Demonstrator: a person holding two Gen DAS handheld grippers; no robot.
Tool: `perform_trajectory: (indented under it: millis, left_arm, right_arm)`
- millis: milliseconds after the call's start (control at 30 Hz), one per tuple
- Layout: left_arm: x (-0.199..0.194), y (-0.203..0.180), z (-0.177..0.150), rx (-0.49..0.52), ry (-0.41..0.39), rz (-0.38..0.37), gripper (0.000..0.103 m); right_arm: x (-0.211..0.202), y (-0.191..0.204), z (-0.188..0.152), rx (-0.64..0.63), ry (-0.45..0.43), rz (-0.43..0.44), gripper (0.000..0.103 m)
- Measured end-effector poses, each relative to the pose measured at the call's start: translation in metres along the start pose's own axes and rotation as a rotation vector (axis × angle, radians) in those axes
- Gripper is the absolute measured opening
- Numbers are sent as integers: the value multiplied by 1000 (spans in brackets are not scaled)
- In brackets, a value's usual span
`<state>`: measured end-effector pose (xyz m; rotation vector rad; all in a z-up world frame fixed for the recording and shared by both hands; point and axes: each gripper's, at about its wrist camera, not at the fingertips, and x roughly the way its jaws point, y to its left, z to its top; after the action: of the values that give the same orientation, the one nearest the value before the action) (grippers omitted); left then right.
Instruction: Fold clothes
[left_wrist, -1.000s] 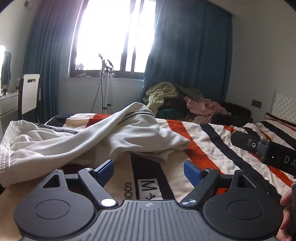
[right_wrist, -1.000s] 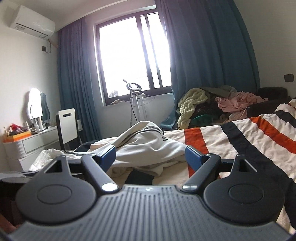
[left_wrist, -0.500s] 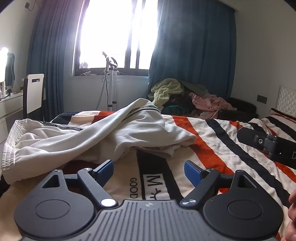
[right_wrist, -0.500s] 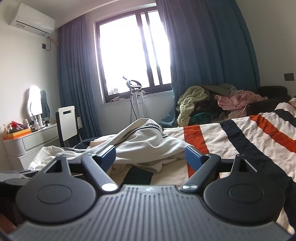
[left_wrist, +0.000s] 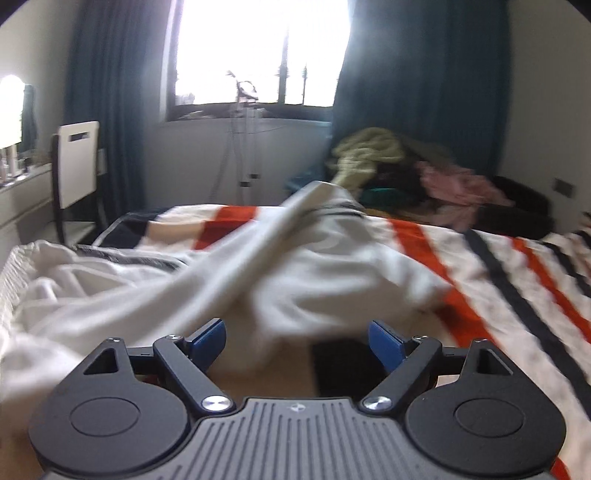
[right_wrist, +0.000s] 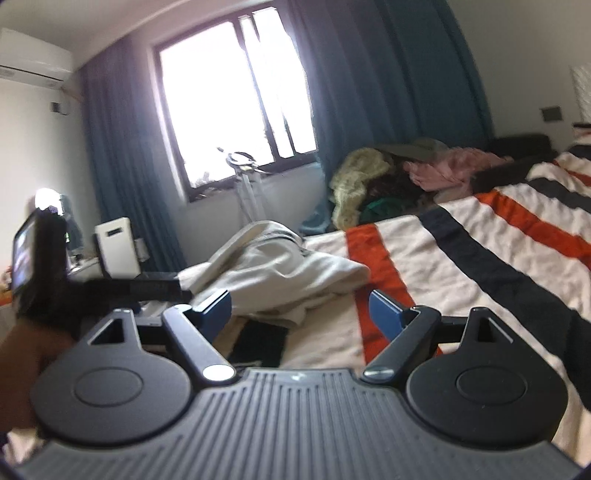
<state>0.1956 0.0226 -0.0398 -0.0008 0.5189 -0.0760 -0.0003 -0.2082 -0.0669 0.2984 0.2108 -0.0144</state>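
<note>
A crumpled white garment with dark trim (left_wrist: 229, 280) lies in a heap on the striped bed (left_wrist: 517, 280). My left gripper (left_wrist: 297, 341) is open and empty, low over the bed with the garment's near edge just beyond its blue fingertips. In the right wrist view the same garment (right_wrist: 280, 269) lies ahead and left. My right gripper (right_wrist: 300, 310) is open and empty, a little short of the garment. The left gripper's body and camera (right_wrist: 40, 258) show at the left edge of the right wrist view.
A pile of other clothes (left_wrist: 417, 177) sits on a dark seat beyond the bed's far end. A white chair (left_wrist: 75, 166) and a white dresser (left_wrist: 18, 199) stand at the left. A clothes stand (left_wrist: 240, 122) is under the window. The striped blanket (right_wrist: 480, 243) stretches right.
Both grippers have moved forward toward the garment, with motion blur now. The right gripper has swung right, bringing the left gripper's body into its view. Both stay open.
</note>
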Motion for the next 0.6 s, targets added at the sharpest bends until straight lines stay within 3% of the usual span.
perform_trajectory:
  millis: [200, 333, 467, 500, 567, 600]
  left_arm:
    - [98, 22, 43, -45, 19, 81, 86]
    - [162, 31, 61, -133, 61, 65, 85]
    - [212, 27, 76, -116, 80, 73, 80]
    - [222, 24, 79, -102, 93, 67, 75]
    - [230, 19, 84, -68, 108, 48, 50]
    - [222, 16, 85, -54, 95, 39, 28]
  right_arm:
    - [31, -10, -13, 12, 23, -74, 84]
    - [65, -10, -20, -46, 23, -90, 83]
    - [98, -11, -33, -108, 29, -121, 83]
    - [106, -11, -37, -110, 44, -125, 83]
    - [120, -14, -44, -99, 73, -115, 83]
    - [125, -14, -46, -97, 82, -113, 83]
